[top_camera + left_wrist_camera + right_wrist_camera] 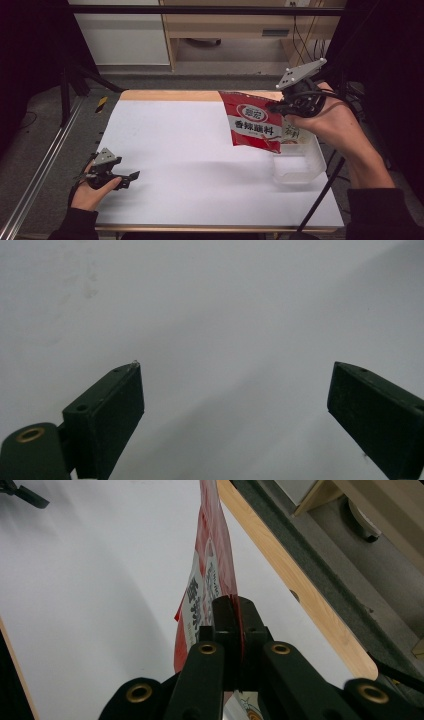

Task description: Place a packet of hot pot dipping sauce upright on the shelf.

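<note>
A red seasoning packet (251, 126) with white label and black characters hangs in the air above the table's right side. My right gripper (278, 106) is shut on its right edge and holds it up. In the right gripper view the two jaws press together on the thin red packet (212, 565), which stretches away edge-on. A second pale packet (291, 133) shows behind the red one, under the hand. My left gripper (131, 177) rests low at the table's front left, open, with nothing between its fingers (112, 407).
A clear plastic tray (299, 167) stands on the white table (185, 150) at the right, below the lifted packet. The wooden far edge (165, 95) borders the table. Black frame bars and a tripod leg (320, 197) stand around it.
</note>
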